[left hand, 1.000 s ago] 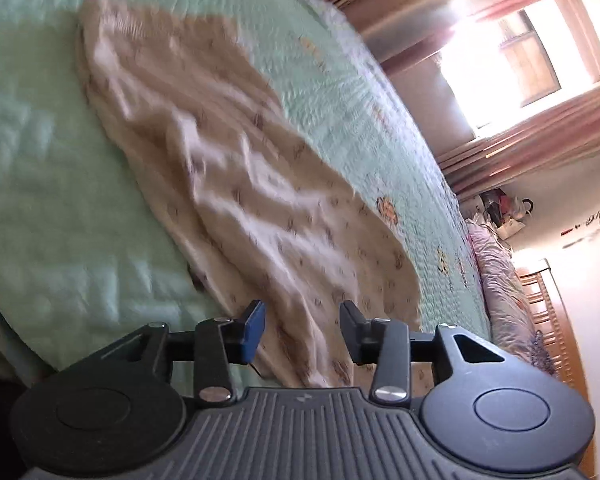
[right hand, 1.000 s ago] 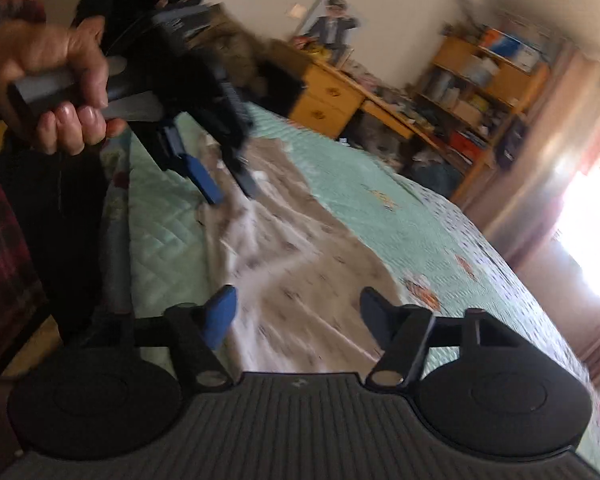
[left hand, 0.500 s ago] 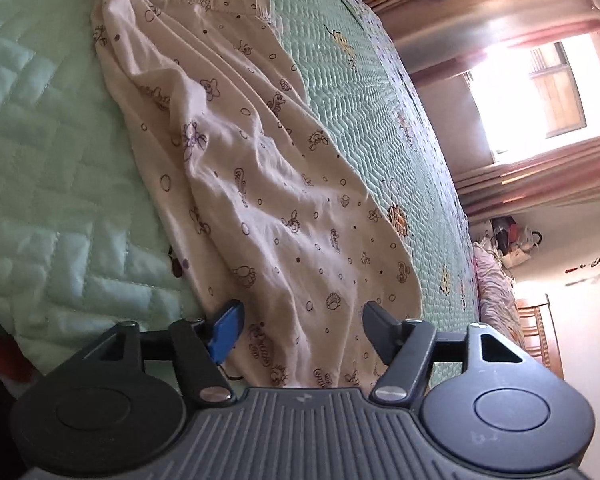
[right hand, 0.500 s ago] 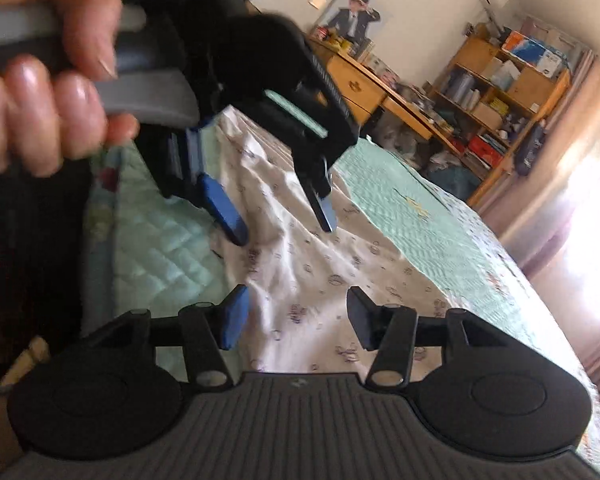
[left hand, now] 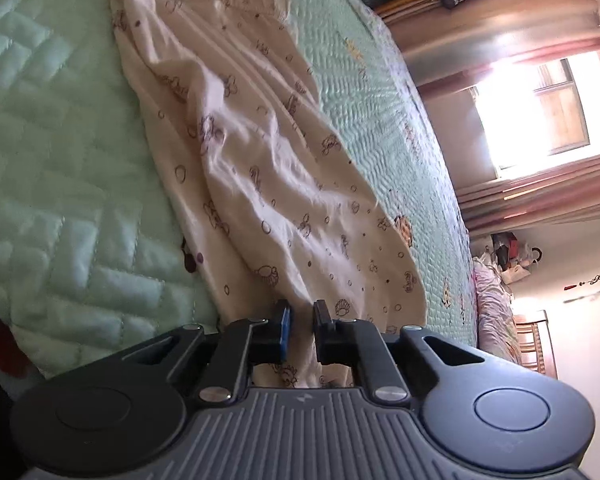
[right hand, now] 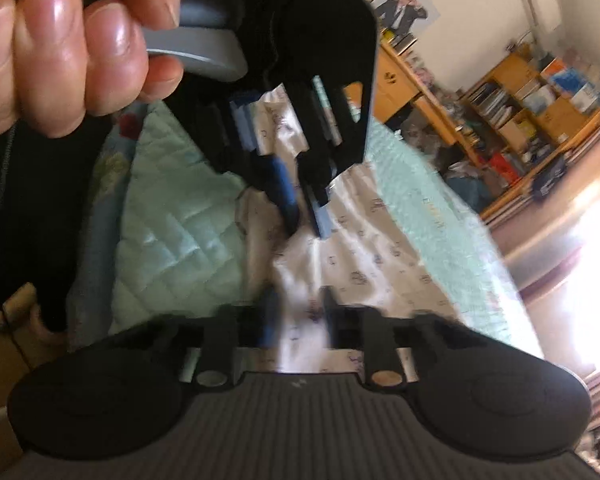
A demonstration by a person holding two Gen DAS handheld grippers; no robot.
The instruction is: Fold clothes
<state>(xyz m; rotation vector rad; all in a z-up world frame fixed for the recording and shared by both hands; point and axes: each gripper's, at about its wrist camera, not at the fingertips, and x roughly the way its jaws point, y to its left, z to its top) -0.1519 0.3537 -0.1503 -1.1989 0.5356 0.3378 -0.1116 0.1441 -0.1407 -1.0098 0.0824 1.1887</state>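
A cream garment (left hand: 260, 168) with small cartoon prints lies stretched out on a mint green quilted bedspread (left hand: 60, 160). My left gripper (left hand: 301, 320) is shut on the garment's near edge, with cloth pinched between its pads. In the right wrist view, which is blurred, the garment (right hand: 372, 232) runs away from me over the bedspread (right hand: 168, 220). My right gripper (right hand: 300, 312) is shut on the same near edge. Just beyond it is the left gripper (right hand: 306, 212), held by a person's hand (right hand: 68, 52).
The bed's near edge drops off at the lower left. A bright window (left hand: 540, 112) with curtains lies past the bed's far side. Patterned bedding (left hand: 492, 320) is at the bed's head. A wooden desk (right hand: 400, 80) and cluttered shelves (right hand: 540, 92) stand beyond the foot.
Both grippers came down to the garment's near edge and went from open to shut on the cloth. The left gripper has drawn close in front of the right one.
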